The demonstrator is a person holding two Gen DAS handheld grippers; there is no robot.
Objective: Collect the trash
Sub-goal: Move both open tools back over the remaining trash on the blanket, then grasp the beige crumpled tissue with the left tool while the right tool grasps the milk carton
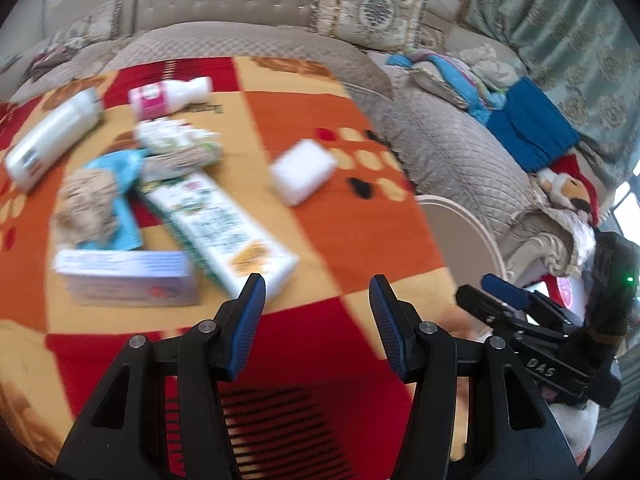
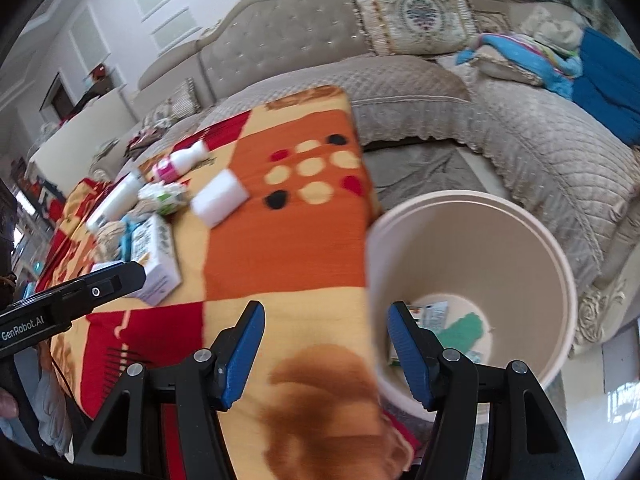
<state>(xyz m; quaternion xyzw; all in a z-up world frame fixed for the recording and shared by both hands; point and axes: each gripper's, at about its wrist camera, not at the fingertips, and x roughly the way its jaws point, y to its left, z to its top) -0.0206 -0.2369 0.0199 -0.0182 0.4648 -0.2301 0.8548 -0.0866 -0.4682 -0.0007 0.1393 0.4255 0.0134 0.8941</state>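
Observation:
My left gripper (image 1: 317,294) is open and empty above the patterned blanket (image 1: 328,232). Just ahead to its left lie a long white and green carton (image 1: 224,224), a pale blue box (image 1: 124,276), a white bottle (image 1: 52,140), a pink-labelled bottle (image 1: 168,96), crumpled wrappers (image 1: 180,144) and a white block (image 1: 302,170). My right gripper (image 2: 326,322) is open and empty at the blanket's right edge, beside a cream bin (image 2: 472,300) holding a green scrap (image 2: 464,330) and wrappers. The right gripper also shows in the left wrist view (image 1: 504,292).
A beige quilted sofa (image 2: 440,92) wraps around the back and right. Cushions, a blue cloth (image 1: 528,124) and a plush toy (image 1: 568,188) lie on it. The left gripper's body (image 2: 72,300) reaches in at the left of the right wrist view.

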